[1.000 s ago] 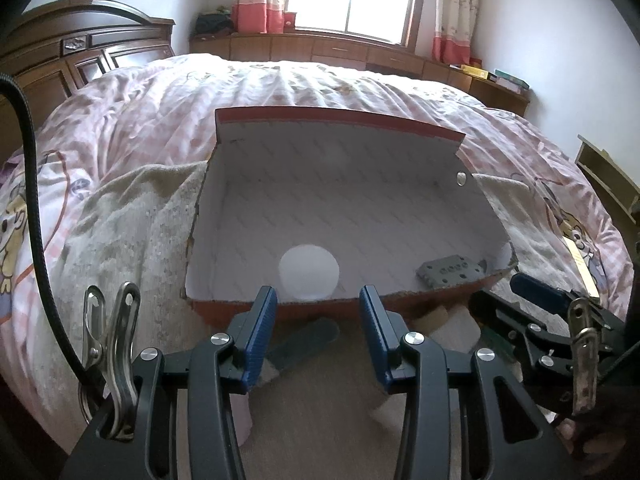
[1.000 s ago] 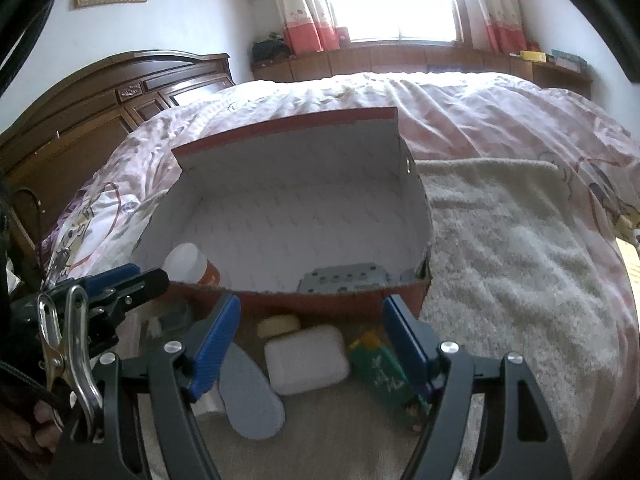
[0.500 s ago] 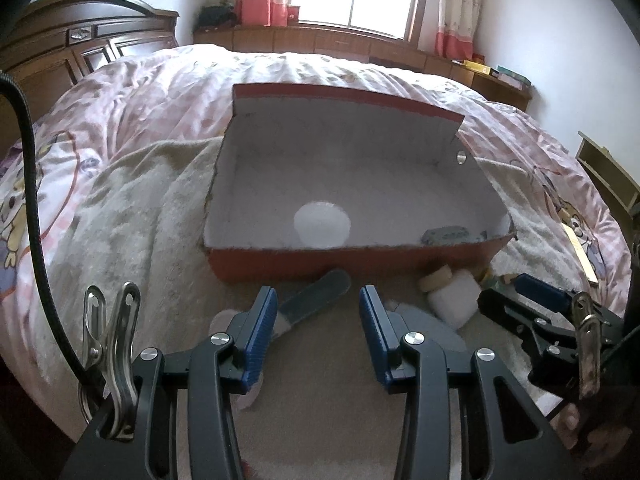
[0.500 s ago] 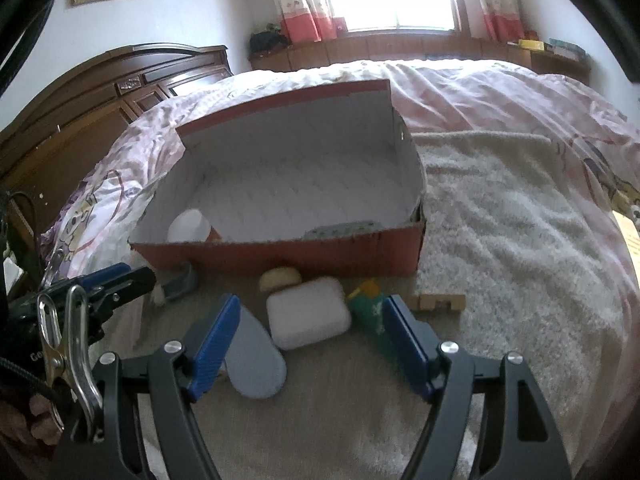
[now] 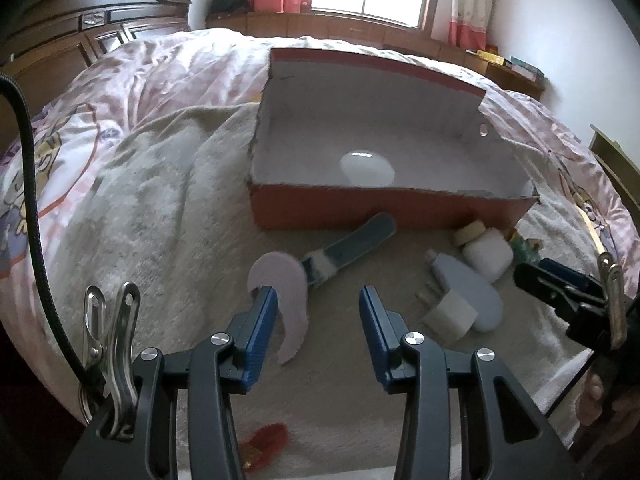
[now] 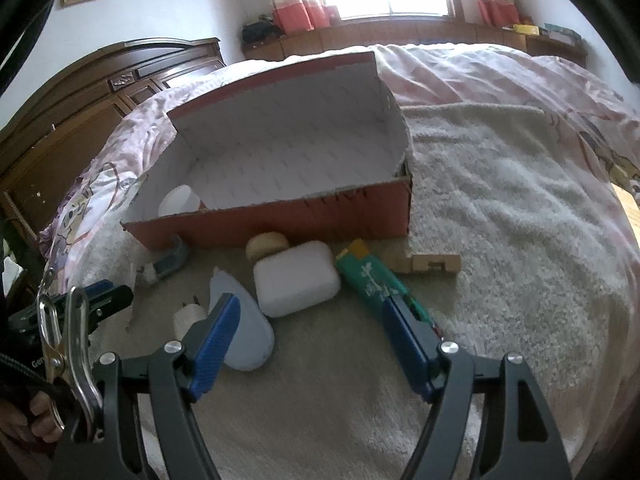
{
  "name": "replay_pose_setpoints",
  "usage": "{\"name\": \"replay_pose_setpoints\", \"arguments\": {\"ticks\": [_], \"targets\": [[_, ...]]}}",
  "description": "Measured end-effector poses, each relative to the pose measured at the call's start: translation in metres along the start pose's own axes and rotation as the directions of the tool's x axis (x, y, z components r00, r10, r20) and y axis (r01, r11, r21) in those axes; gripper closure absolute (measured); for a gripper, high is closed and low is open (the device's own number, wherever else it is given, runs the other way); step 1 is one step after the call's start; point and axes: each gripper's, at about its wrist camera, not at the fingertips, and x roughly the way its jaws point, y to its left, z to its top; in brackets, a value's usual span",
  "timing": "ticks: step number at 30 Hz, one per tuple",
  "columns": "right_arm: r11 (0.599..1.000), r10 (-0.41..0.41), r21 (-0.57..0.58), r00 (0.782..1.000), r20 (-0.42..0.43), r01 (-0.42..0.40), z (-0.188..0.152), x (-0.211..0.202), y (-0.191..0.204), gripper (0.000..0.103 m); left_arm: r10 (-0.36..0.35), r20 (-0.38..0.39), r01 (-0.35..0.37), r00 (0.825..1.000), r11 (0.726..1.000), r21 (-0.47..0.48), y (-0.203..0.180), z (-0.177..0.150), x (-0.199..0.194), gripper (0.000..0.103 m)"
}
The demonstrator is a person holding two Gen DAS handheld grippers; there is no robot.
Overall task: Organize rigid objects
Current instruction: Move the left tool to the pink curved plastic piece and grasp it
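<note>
An open red box (image 5: 360, 204) with a white inside sits on a beige towel (image 6: 500, 208) spread over the bed (image 5: 160, 64). Inside it, near the front wall toward its left end, lies a white round container (image 5: 366, 168).

Loose items lie on the towel just in front of the box: a grey-blue brush (image 5: 348, 246), a pale pink flat piece (image 5: 282, 280), a white soap-like block (image 6: 296, 278), a tan round piece (image 6: 267, 244) touching the box's front wall, a green tube (image 6: 370, 276), a wooden notched block (image 6: 426, 263) to the right, a light blue oval piece (image 6: 250, 334), and a small white plug (image 5: 450, 312).

The left hand-held gripper (image 5: 318, 322) hangs over the towel with its jaws partly open and nothing between them; the pink piece lies just past its left finger. The right hand-held gripper (image 6: 310, 334) stands wide open and empty, near side of the white block, the blue oval at its left finger and the green tube at its right.
</note>
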Motion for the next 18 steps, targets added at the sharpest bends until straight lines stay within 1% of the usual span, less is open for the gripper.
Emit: {"name": "replay_pose_setpoints", "arguments": {"ticks": [6, 13, 18], "targets": [[1.0, 0.003, 0.008, 1.0, -0.016, -0.002, -0.005, 0.002, -0.001, 0.026, 0.021, -0.016, -0.021, 1.0, 0.999, -0.032, 0.01, -0.002, 0.008, 0.06], [1.0, 0.006, 0.009, 1.0, -0.021, -0.006, -0.005, 0.003, -0.001, 0.026, 0.055, -0.015, -0.055, 0.998, 0.998, -0.014, 0.011, -0.001, 0.016, 0.06], [1.0, 0.008, 0.01, 1.0, -0.027, -0.007, -0.007, 0.004, 0.0, 0.026, 0.075, -0.032, -0.075, 0.997, 0.997, -0.006, 0.021, 0.001, 0.026, 0.06]]}}
